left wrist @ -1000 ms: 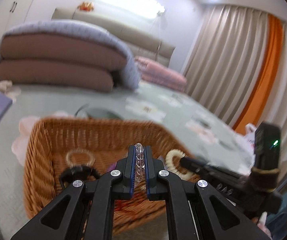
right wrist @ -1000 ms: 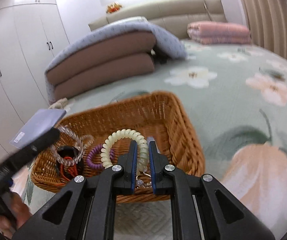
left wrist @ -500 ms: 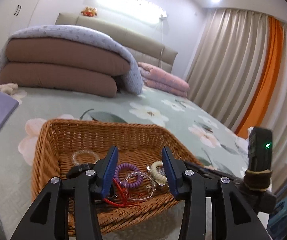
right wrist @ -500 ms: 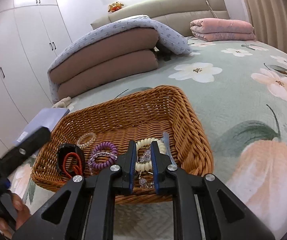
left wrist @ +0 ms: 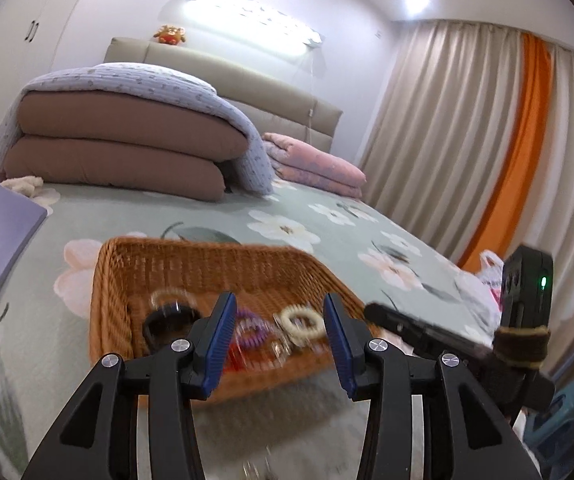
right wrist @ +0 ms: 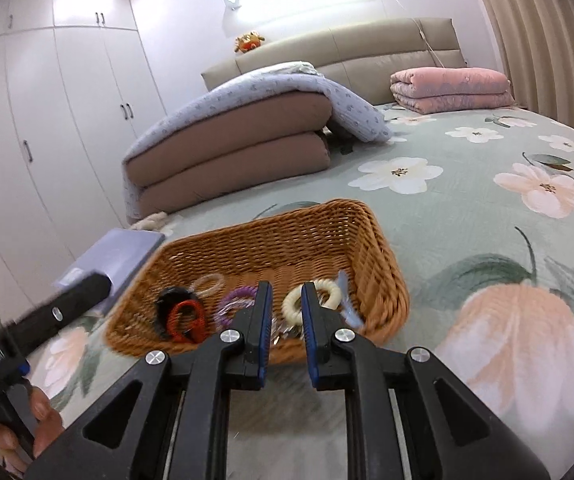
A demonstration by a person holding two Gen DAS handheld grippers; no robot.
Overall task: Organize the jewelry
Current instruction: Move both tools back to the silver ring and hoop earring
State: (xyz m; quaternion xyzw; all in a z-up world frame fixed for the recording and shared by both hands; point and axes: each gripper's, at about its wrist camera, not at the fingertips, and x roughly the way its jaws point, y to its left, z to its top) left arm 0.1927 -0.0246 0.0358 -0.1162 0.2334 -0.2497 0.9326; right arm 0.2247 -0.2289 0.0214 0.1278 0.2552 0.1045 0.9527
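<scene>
One wicker basket [right wrist: 351, 228] on bed: six bands inside. Left gripper [left wrist: 277, 318] released, just opened; right gripper [right wrist: 286, 300] slightly parted, both empty.

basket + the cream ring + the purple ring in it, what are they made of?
Basket: woven wicker or rattan, warm brown, visible weave rows. Cream ring: looks like a coiled plastic hair tie, ribbed and matte. Purple ring: similar ribbed coil, likely plastic; blur leaves its finish open.
</scene>
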